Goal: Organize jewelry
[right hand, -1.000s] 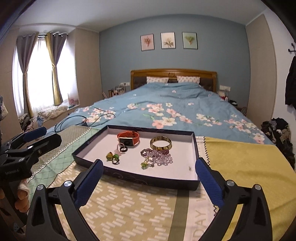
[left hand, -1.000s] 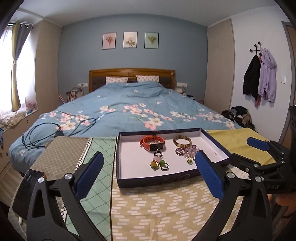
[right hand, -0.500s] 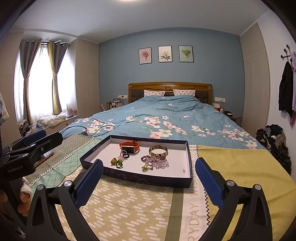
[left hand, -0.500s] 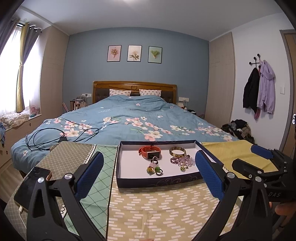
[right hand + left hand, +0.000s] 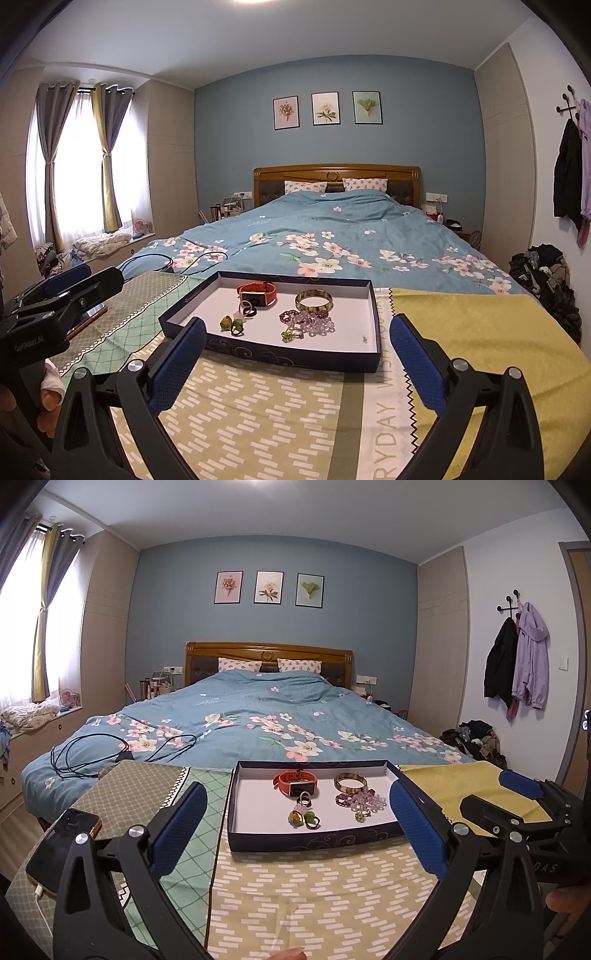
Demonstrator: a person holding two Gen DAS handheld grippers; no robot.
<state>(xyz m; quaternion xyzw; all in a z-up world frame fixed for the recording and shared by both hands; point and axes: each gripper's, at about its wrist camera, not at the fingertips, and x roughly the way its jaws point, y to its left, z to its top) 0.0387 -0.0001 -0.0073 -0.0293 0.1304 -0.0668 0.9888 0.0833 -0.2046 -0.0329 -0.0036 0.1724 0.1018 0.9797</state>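
Note:
A dark blue tray [image 5: 306, 840] [image 5: 288, 352] with a white floor lies on the patterned cloth. In it are an orange smartwatch [image 5: 295, 782] [image 5: 257, 292], a mottled bangle [image 5: 350, 782] [image 5: 314, 300], purple bead bracelets [image 5: 360, 800] [image 5: 308, 319], rings [image 5: 303, 799] [image 5: 246, 309] and green-stone rings [image 5: 303, 818] [image 5: 232, 323]. My left gripper [image 5: 295, 812] hovers open before the tray's near wall, holding nothing. My right gripper [image 5: 297, 336] is open too, just short of the tray.
A phone [image 5: 61, 851] on a charging lead rests at the cloth's left edge. The yellow cloth [image 5: 480, 332] spreads right of the tray. Behind is a bed with a blue floral duvet [image 5: 266, 716] and black cables [image 5: 92, 753]. Clothes are piled on the floor [image 5: 546, 273].
Both grippers have drawn back and risen from the tray, which now looks smaller and farther off. Both stayed open, and the jewelry has not moved.

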